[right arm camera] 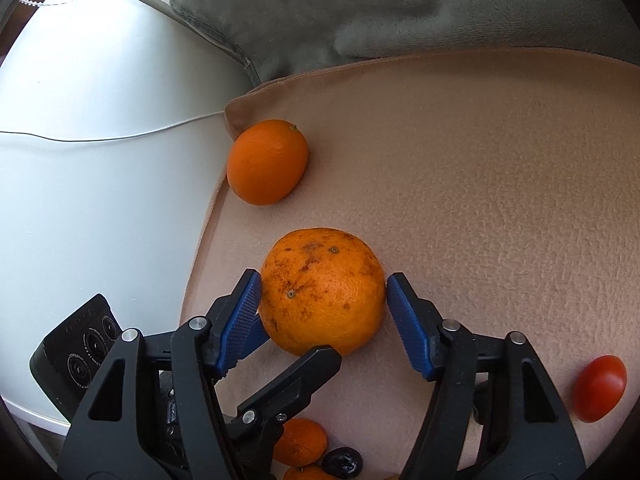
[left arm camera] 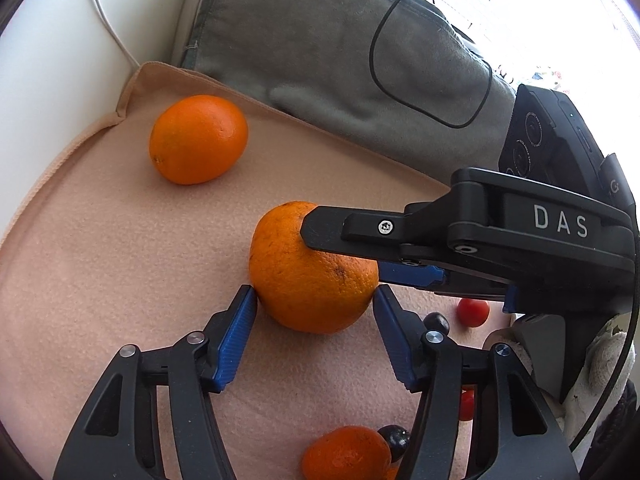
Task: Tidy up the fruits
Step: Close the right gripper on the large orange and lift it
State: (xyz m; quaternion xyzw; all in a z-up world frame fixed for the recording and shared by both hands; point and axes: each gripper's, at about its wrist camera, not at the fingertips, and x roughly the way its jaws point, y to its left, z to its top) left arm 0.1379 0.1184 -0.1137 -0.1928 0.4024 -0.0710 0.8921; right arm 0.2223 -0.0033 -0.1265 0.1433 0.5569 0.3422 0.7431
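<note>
Two hand-held grippers meet at one speckled orange, which sits on a pink cloth spread over the white table. The right hand-held gripper stands wide, its blue pads flanking the fruit: the left pad seems to touch the peel, the right one shows a thin gap. The left hand-held gripper brackets the same orange just as widely, pads at the skin, not clamped.

As I judge it, only one tool should take the fruit; the other ought to back away first, then the pads close evenly at the widest part so it does not roll.

A smoother orange lies near the cloth's corner, well apart. A red tomato rests to the right. At the lower edge small oranges and a dark fruit are partly hidden behind the fingers, so their number is unclear. A grey cushion lies behind the cloth.
</note>
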